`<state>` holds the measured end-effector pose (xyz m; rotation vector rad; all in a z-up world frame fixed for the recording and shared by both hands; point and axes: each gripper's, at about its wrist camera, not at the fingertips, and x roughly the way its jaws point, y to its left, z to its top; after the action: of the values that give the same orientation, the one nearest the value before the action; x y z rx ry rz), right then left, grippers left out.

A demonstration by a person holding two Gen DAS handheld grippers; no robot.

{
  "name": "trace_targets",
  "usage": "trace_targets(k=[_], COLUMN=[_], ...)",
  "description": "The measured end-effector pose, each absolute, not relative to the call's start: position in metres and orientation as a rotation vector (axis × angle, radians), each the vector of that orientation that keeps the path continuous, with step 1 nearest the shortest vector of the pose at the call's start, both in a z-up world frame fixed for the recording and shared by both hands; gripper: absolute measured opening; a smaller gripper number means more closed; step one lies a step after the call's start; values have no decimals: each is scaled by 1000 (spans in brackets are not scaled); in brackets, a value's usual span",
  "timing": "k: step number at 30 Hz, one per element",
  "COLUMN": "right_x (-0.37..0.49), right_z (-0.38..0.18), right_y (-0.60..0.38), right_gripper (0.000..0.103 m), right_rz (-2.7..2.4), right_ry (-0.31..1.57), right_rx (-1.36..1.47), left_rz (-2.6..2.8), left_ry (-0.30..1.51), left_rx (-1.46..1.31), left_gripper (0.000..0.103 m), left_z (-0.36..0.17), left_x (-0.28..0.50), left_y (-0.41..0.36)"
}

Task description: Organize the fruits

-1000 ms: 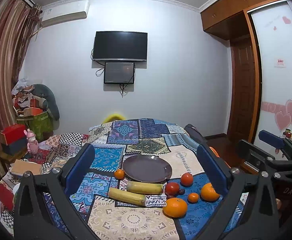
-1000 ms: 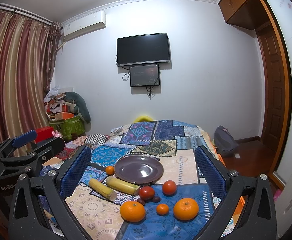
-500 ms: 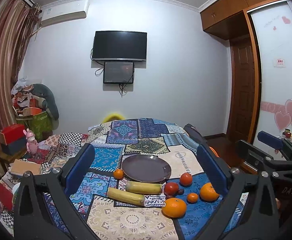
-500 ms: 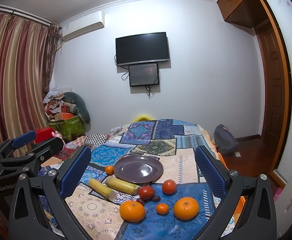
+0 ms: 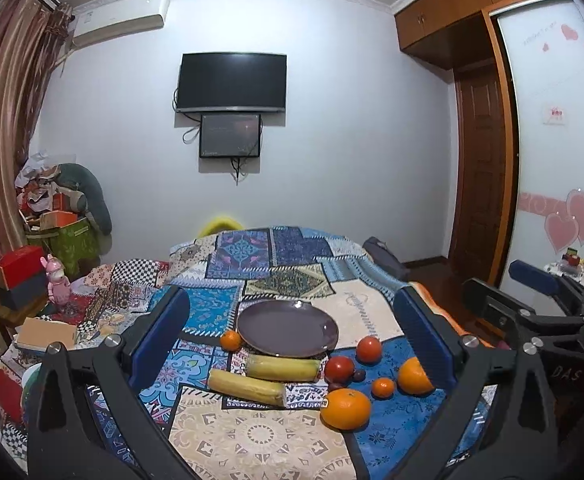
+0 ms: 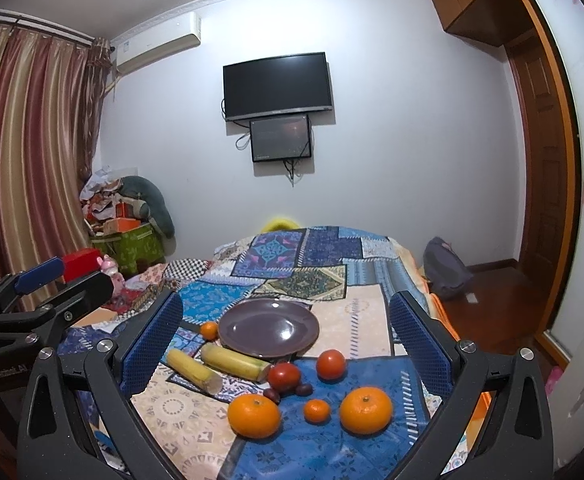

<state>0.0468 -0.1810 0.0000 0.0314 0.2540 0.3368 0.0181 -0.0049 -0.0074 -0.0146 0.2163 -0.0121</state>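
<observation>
Fingers, left wrist view: the left gripper (image 5: pixel 292 336) is held wide open, nothing gripped, above the near end of the bed (image 5: pixel 363 308).
Fruit, left wrist view: the purple plate (image 5: pixel 287 327) is seen between the blue pads; two bananas (image 5: pixel 280 368) lie just in front of it, and a large orange (image 5: pixel 345 403) lies nearer the bed's front edge.
Fingers, right wrist view: the right gripper (image 6: pixel 286 336) is likewise spread wide and nothing is held.
Fruit, right wrist view: two large oranges (image 6: pixel 254 416), a small one (image 6: pixel 316 411) and two red fruits (image 6: pixel 331 364) are seen between the fingers, near the front edge, apart from both pads.
</observation>
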Motion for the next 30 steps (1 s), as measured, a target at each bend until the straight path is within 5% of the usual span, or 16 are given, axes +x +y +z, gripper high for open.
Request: trace_targets(k=[4, 17, 30], right_x=[53, 89, 117], right_z=[-7, -41, -92], right_y=[-187, -223, -246], right_gripper=[94, 64, 56], right_rz=[323, 295, 321], right_ry=[282, 460, 676], right_rx=[19, 13, 70], left_rz=[-21, -141, -200], left_ry=[269, 500, 743], left_rx=[14, 41, 19], left_gripper=[87, 66, 65], left_z=[-16, -62, -125], left_x=[31, 92, 141], left_y=[-12, -43, -62])
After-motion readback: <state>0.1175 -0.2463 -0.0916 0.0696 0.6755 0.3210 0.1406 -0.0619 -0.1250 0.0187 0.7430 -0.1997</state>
